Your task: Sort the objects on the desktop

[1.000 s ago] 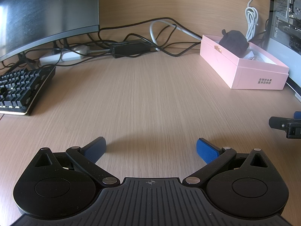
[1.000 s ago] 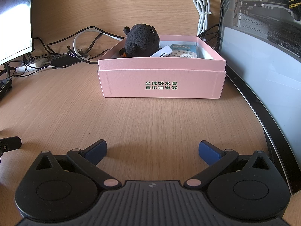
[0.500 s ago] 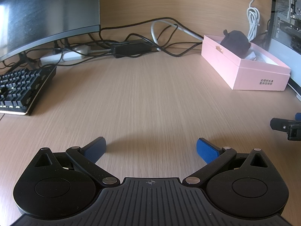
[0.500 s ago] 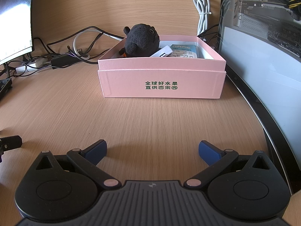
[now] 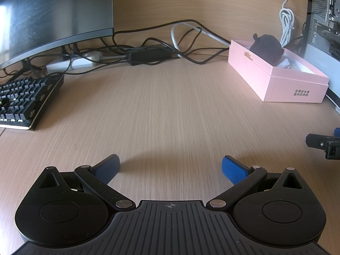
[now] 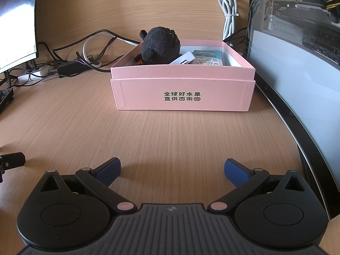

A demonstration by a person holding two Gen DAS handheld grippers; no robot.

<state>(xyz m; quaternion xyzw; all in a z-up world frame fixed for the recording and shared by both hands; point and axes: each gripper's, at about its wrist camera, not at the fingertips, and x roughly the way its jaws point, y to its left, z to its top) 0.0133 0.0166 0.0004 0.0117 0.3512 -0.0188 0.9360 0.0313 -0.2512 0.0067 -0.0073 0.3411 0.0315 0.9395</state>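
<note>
Both claws, left point(image 5: 170, 166) and right point(image 6: 172, 169), hang apart and empty over bare desk point(image 6: 85, 116) in front of the pink box point(image 6: 182, 94). Plush point(image 6: 160, 46) and packet point(image 6: 207, 58) already sit inside the box, so sorting looks pretty much done.

Bare wooden desk point(image 5: 170, 110) is lying open ahead of both wide-spread grippers. Obstacles are bounding it: a keyboard point(image 5: 25, 102) and monitor point(image 5: 53, 10) at left, a tangle of cables point(image 5: 148, 51) along the back wall, a pink box point(image 6: 182, 93) ahead of the right gripper point(image 6: 172, 170), and a computer case point(image 6: 297, 63) standing just beside the box at right.
</note>
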